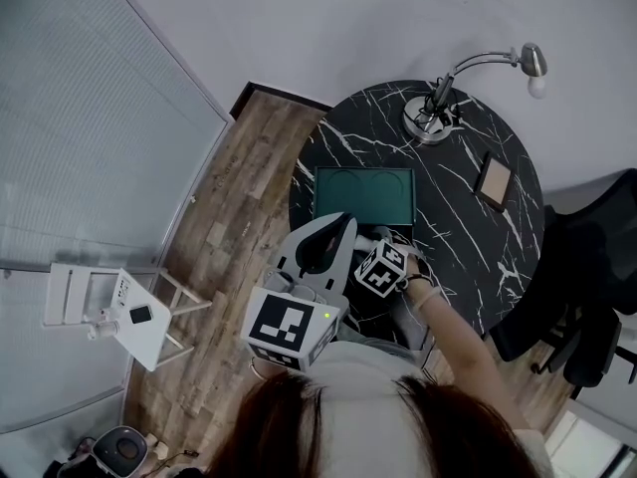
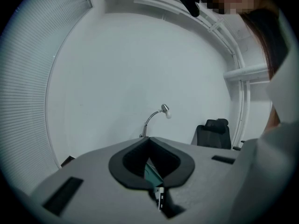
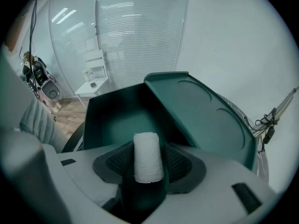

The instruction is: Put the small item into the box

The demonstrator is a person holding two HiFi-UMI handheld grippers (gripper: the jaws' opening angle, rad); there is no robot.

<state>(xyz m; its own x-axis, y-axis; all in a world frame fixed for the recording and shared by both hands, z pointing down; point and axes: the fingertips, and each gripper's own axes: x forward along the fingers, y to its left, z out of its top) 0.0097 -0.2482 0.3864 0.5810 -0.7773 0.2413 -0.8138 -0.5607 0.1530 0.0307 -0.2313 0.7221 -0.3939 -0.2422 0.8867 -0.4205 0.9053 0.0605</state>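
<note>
A small white roll [image 3: 148,158] stands upright between the jaws of my right gripper [image 3: 148,146]. The ribbed pads [image 3: 180,161] show bare on both sides of it, so the gripper is open. It hangs over the open teal box [image 3: 119,120], whose lid [image 3: 201,113] leans back to the right. From the head view the lid [image 1: 364,195] shows on the black marble table [image 1: 478,247], with my right gripper [image 1: 381,239] at its near edge. My left gripper [image 1: 345,224] hovers beside it on the left, shut and empty; its own view [image 2: 149,141] shows a sliver of teal.
A desk lamp [image 1: 433,118] stands at the table's far side, a tan flat object [image 1: 494,180] to the right. A black office chair [image 1: 587,297] is right of the table. A white folding stool [image 1: 119,312] stands on the wooden floor at left.
</note>
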